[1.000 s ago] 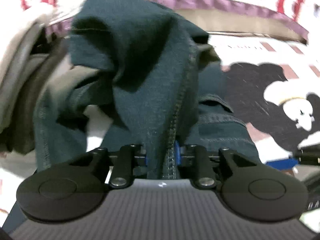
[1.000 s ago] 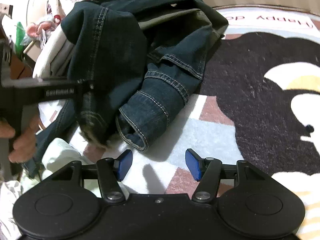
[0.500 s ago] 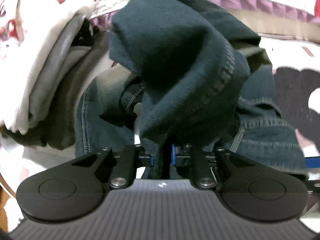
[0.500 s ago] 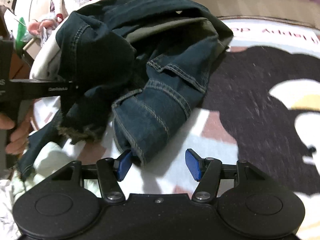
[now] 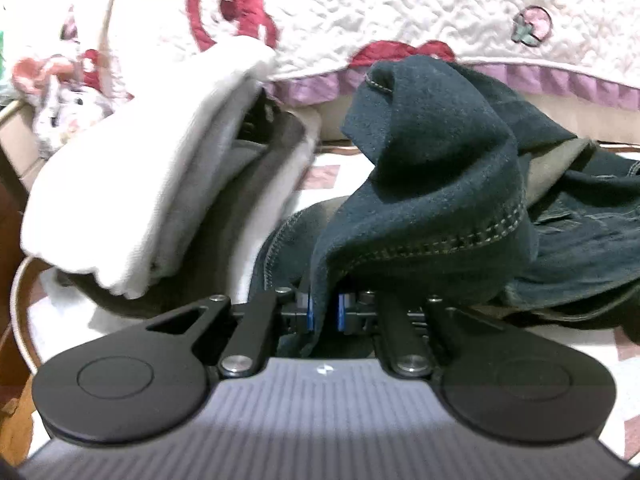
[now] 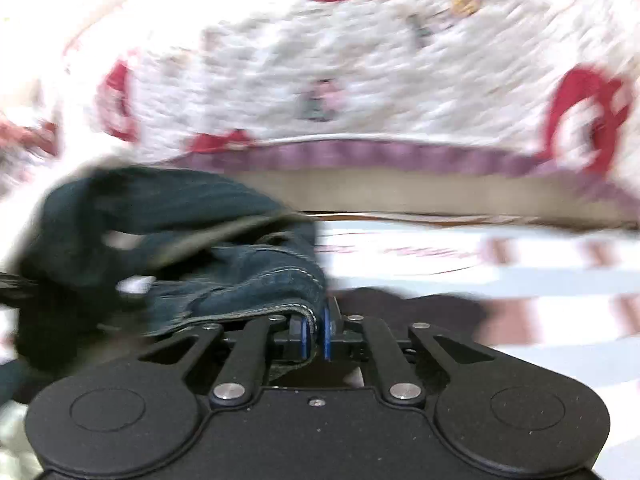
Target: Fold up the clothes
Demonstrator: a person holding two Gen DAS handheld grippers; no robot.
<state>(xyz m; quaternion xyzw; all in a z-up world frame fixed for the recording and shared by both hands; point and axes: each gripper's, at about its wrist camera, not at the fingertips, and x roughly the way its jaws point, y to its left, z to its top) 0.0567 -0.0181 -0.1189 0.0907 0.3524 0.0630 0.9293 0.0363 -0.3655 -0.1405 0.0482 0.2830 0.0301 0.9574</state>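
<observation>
A pair of dark blue jeans point(image 5: 432, 200) with pale stitching lies bunched on a patterned rug point(image 5: 600, 384). My left gripper point(image 5: 325, 312) is shut on a fold of the jeans, which drape over its fingers. In the blurred right wrist view my right gripper point(image 6: 316, 336) is shut on a stitched hem of the jeans point(image 6: 240, 276), which spread to its left.
A folded stack of white and grey clothes point(image 5: 160, 208) stands left of the jeans. A white quilt with red shapes and a purple border point(image 6: 360, 80) hangs behind. The rug point(image 6: 520, 280) stretches to the right.
My right gripper was open in front of the jeans' cuff; it has moved in and shut on the hem. My left gripper has swung left, still holding the jeans.
</observation>
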